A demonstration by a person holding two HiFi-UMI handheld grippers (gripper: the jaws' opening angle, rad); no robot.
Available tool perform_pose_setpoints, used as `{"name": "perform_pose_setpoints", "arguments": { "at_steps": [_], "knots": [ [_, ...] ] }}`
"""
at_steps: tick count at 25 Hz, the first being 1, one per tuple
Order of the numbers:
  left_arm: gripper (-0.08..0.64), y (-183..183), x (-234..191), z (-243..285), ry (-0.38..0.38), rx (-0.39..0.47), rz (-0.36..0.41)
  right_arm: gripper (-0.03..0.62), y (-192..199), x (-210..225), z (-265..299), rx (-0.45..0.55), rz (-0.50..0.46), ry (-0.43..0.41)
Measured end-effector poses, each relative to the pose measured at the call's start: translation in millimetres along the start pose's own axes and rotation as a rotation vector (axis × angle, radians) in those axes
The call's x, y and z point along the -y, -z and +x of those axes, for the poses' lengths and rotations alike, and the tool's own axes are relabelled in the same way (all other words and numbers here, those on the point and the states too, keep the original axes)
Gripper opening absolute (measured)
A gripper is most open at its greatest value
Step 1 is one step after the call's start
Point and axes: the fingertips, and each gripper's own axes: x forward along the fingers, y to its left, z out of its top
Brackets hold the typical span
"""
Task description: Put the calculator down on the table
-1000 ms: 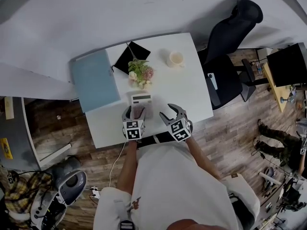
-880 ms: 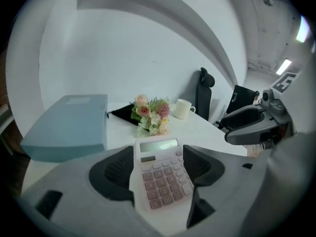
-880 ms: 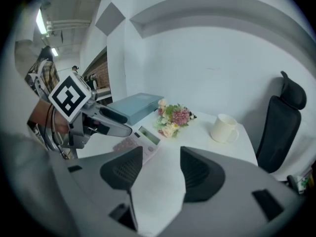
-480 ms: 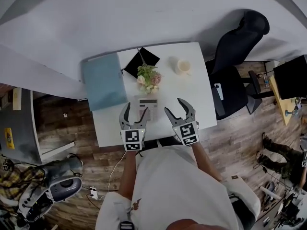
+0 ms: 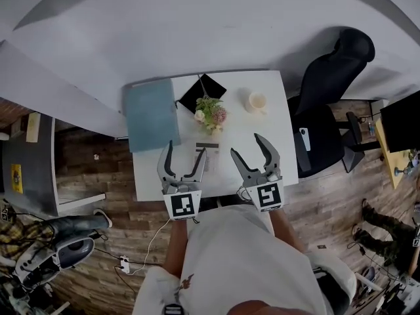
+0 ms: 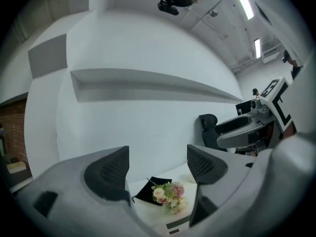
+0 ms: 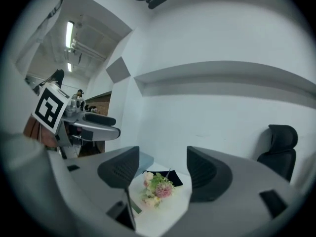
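The calculator (image 5: 208, 157) lies flat on the white table (image 5: 279, 155), just in front of the flowers. Its near edge shows low in the left gripper view (image 6: 177, 226). Both grippers hang high above the table, side by side, pointing roughly level at the wall. My left gripper (image 5: 184, 148) is open wide and its jaws are still opening, with nothing between them (image 6: 158, 169). My right gripper (image 5: 247, 145) is partly spread and also opening, with nothing between its jaws (image 7: 160, 169). The left jaw tips hide part of the calculator in the head view.
On the table are a small bouquet (image 5: 211, 115), a black notebook with a pen (image 5: 202, 92), a blue folder (image 5: 151, 113) at the left and a cup (image 5: 257, 102) at the back right. A black office chair (image 5: 328, 90) stands at the right.
Both grippers have risen well above the table. The right jaws went from shut to spread, and the left jaws widened. The calculator stays lying on the table.
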Motion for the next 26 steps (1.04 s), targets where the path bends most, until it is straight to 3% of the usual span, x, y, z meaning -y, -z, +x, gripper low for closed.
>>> {"name": "perform_pose_setpoints", "arguments": {
  "at_steps": [10,26],
  "knots": [
    [0.376,-9,12,-12,-0.066,-0.003,0.012,0.296,-10,0,-6,0.057,0.004,-0.05],
    [0.371,4,20,-38,-0.172,-0.064,0.008,0.29,5,-3,-13,0.043,0.033,-0.135]
  ]
}}
